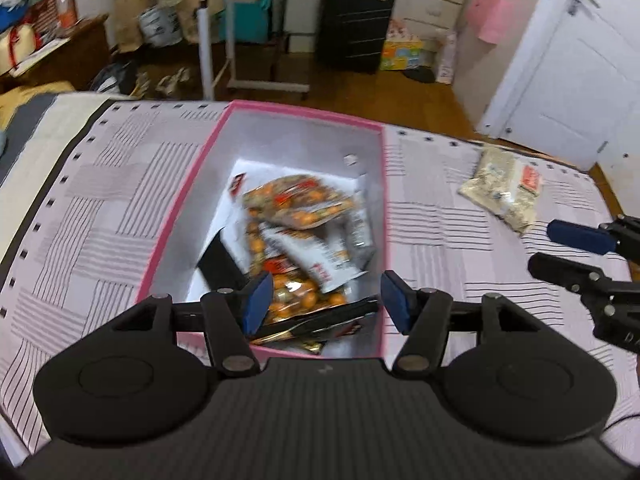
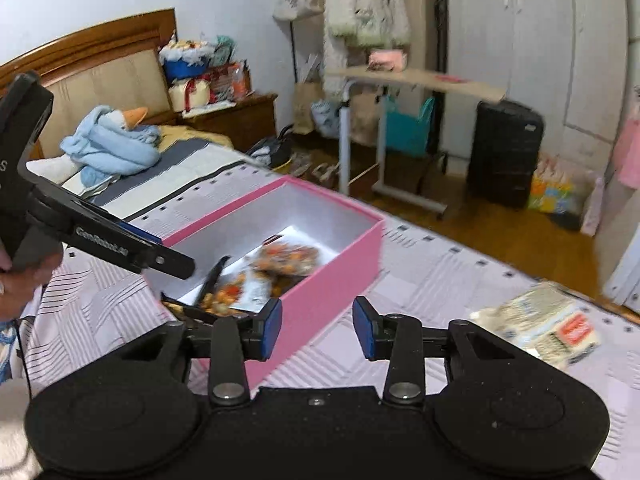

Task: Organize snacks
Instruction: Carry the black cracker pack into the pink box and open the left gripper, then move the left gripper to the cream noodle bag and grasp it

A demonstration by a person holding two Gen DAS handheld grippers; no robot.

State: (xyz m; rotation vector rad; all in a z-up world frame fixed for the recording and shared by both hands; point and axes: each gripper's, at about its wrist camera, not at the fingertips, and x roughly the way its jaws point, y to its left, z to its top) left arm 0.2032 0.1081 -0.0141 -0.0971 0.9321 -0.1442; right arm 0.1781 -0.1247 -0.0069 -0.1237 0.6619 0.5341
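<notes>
Bedroom clutter fills the background: a white wardrobe (image 2: 532, 40) and door (image 1: 576, 52), a rolling desk (image 2: 416, 80), a black suitcase (image 1: 354, 24) on the wood floor, and a wooden headboard (image 2: 88, 68) with a blue stuffed toy (image 2: 112, 140) at the far end of the bed. Striped pink bedding (image 1: 100, 208) covers the bed under both tools.

Straight ahead of and below the left gripper (image 1: 326, 300) sits the pink box (image 1: 180, 216), open, white inside, resting on the bedding. Its near wall lies just under the tips. Inside is a loose pile of snack packs (image 1: 298, 202), orange-printed and white ones overlapping, with a dark pack (image 1: 320, 316) against the near wall directly between the left tips. The left jaws stand apart, released, with nothing pressed between the blue pads (image 1: 256, 300).

From the right gripper (image 2: 318, 326), the box lies ahead and to the left, its near corner just behind the left finger. These jaws are also apart and empty, over bare bedding. A pale snack bag (image 2: 540, 326) with a red label lies on the bedding ahead and to the right of them, well apart from the box; from the left tool it is far off to the right, beyond the other tool's fingers.

A hand (image 2: 20, 284) grips the left tool's handle at the right camera's left edge.
</notes>
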